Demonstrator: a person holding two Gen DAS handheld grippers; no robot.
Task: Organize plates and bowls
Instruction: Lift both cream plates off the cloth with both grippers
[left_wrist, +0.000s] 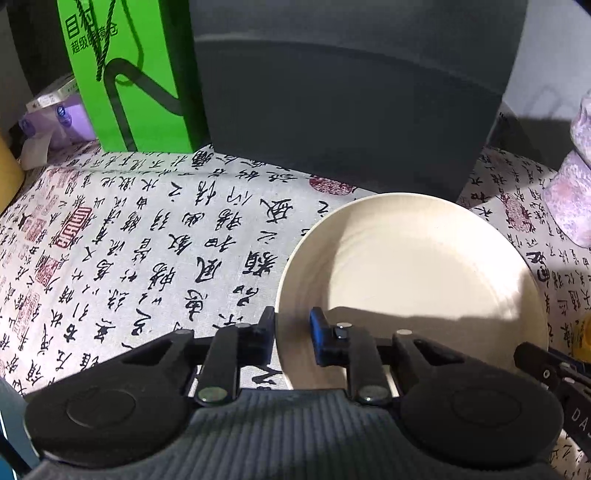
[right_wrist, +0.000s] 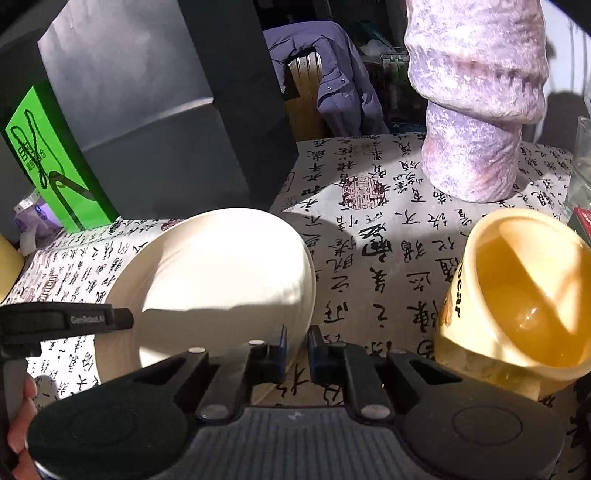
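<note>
A cream plate (left_wrist: 413, 266) lies on the calligraphy-print tablecloth (left_wrist: 147, 240). My left gripper (left_wrist: 293, 332) is shut on its near-left rim, one finger outside the rim and the other inside the plate. In the right wrist view the same plate (right_wrist: 214, 273) shows at centre left. My right gripper (right_wrist: 297, 350) is shut on its right rim, with the edge between the two fingers. The left gripper (right_wrist: 66, 320) shows at that plate's far left side. A yellow-lined cream bowl (right_wrist: 517, 295) with dark lettering stands to the right of the plate, apart from both grippers.
A dark grey box (left_wrist: 351, 110) and a green paper bag (left_wrist: 136, 81) stand right behind the plate. A mottled purple fuzzy thing (right_wrist: 476, 110) rests on the cloth at back right. A glass container (right_wrist: 583, 166) sits at the right edge. A hand (right_wrist: 20, 413) shows at lower left.
</note>
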